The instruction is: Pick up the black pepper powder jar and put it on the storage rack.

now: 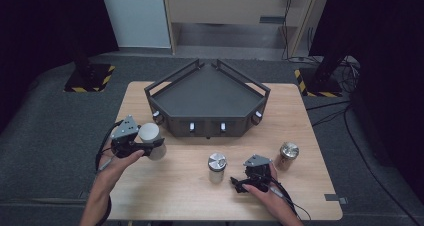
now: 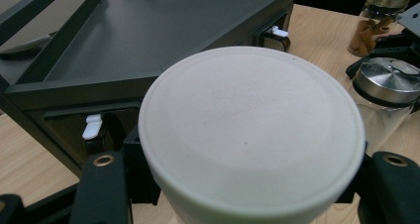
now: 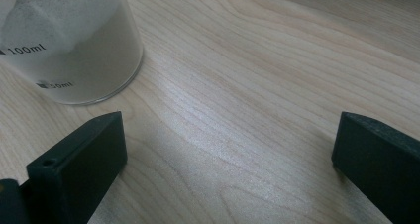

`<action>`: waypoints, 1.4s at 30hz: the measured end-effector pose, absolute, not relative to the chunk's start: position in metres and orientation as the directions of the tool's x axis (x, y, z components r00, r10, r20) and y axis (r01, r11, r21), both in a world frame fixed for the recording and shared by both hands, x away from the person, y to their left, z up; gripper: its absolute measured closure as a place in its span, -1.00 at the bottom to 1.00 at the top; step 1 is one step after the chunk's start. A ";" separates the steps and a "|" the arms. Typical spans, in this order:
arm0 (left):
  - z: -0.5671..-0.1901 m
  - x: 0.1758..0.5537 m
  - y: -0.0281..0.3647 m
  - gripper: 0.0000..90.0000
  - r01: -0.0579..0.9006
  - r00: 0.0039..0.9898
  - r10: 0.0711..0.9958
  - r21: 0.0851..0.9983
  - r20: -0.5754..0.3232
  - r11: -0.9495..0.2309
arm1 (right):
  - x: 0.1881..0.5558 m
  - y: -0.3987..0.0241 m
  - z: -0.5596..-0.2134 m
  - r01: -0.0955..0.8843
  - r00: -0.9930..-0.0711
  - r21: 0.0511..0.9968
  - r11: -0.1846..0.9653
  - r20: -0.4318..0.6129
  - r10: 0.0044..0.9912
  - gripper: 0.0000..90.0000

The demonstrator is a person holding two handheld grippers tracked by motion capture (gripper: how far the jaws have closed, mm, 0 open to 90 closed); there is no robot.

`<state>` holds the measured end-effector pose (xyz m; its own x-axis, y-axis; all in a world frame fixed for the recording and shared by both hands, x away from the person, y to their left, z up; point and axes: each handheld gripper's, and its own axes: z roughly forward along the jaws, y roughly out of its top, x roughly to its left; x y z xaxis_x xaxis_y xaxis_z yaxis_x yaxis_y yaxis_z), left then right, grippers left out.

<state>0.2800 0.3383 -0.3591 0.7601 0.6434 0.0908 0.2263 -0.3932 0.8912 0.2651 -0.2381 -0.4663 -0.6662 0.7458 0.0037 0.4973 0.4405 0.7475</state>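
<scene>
A white cylindrical jar (image 1: 150, 136) with a flat white lid (image 2: 250, 130) sits between the jaws of my left gripper (image 1: 152, 146), which is shut on it just above the table's left side, in front of the dark tray (image 1: 207, 98). In the left gripper view the lid hides most of my left gripper (image 2: 250, 167). My right gripper (image 1: 239, 184) rests low on the table at the front right, open with bare wood between its jaws (image 3: 228, 149). A glass jar (image 3: 74, 45) of white powder stands just beyond its left jaw.
A glass jar with a silver lid (image 1: 217, 166) stands at the table's front middle. A jar with brown contents (image 1: 287, 155) stands to the right of my right hand. The dark five-sided tray (image 2: 148, 40) has railings and white latches along its front.
</scene>
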 end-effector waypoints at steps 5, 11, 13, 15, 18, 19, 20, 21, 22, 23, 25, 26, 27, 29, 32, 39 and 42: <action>-0.353 0.287 0.335 -0.27 0.222 0.777 0.624 0.888 0.088 -0.402 | 0.265 -0.238 -0.466 0.497 -0.666 0.748 0.440 0.004 0.746 -0.99; -0.344 0.294 0.327 -0.27 0.210 0.796 0.597 0.882 0.096 -0.421 | 0.263 -0.237 -0.466 0.501 -0.659 0.748 0.435 0.004 0.752 -0.99; -0.341 0.297 0.323 -0.27 0.207 0.800 0.591 0.880 0.099 -0.427 | 0.263 -0.237 -0.466 0.502 -0.659 0.748 0.435 0.004 0.752 -0.99; -0.338 0.299 0.321 -0.27 0.205 0.804 0.586 0.880 0.098 -0.429 | 0.263 -0.237 -0.466 0.502 -0.659 0.748 0.435 0.004 0.752 -0.99; -0.335 0.302 0.317 -0.27 0.201 0.809 0.579 0.881 0.097 -0.428 | 0.263 -0.237 -0.466 0.501 -0.659 0.748 0.435 0.004 0.752 -0.99; -0.333 0.303 0.317 -0.27 0.199 0.811 0.577 0.883 0.096 -0.426 | 0.263 -0.237 -0.466 0.502 -0.659 0.747 0.435 0.004 0.752 -0.99; -0.332 0.304 0.316 -0.27 0.196 0.814 0.574 0.885 0.093 -0.422 | 0.263 -0.237 -0.466 0.501 -0.659 0.748 0.435 0.003 0.753 -0.99; -0.331 0.305 0.315 -0.27 0.195 0.815 0.572 0.887 0.091 -0.418 | 0.263 -0.237 -0.466 0.501 -0.659 0.748 0.435 0.003 0.752 -0.99; -0.329 0.305 0.314 -0.27 0.193 0.817 0.570 0.888 0.091 -0.417 | 0.263 -0.237 -0.466 0.501 -0.659 0.748 0.435 0.004 0.752 -0.99; -0.327 0.306 0.314 -0.27 0.190 0.818 0.568 0.889 0.092 -0.417 | 0.263 -0.237 -0.466 0.501 -0.659 0.748 0.435 0.003 0.752 -0.99; -0.323 0.306 0.312 -0.27 0.188 0.818 0.567 0.887 0.096 -0.422 | 0.263 -0.237 -0.466 0.501 -0.659 0.748 0.435 0.004 0.753 -0.99; -0.321 0.307 0.311 -0.27 0.186 0.818 0.566 0.886 0.099 -0.424 | 0.263 -0.237 -0.466 0.501 -0.659 0.748 0.435 0.003 0.752 -0.99; -0.319 0.307 0.311 -0.27 0.185 0.819 0.565 0.886 0.100 -0.425 | 0.263 -0.237 -0.466 0.501 -0.659 0.748 0.435 0.004 0.753 -0.99; -0.316 0.308 0.311 -0.27 0.184 0.821 0.563 0.886 0.099 -0.425 | 0.263 -0.237 -0.466 0.501 -0.659 0.748 0.435 0.004 0.752 -0.99; -0.312 0.310 0.310 -0.27 0.182 0.823 0.559 0.885 0.100 -0.427 | 0.263 -0.237 -0.466 0.502 -0.659 0.747 0.436 0.004 0.752 -0.99; -0.302 0.314 0.306 -0.27 0.173 0.831 0.545 0.883 0.107 -0.436 | 0.263 -0.237 -0.466 0.502 -0.659 0.747 0.436 0.004 0.752 -0.99; -0.296 0.317 0.304 -0.27 0.171 0.831 0.545 0.883 0.108 -0.436 | 0.263 -0.237 -0.466 0.501 -0.659 0.748 0.435 0.004 0.752 -0.99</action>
<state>0.3172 0.3039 -0.2963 0.8314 0.5451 0.1078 0.1715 -0.4362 0.8834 0.2633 -0.2372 -0.4664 -0.6589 0.7522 0.0037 0.5013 0.4354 0.7477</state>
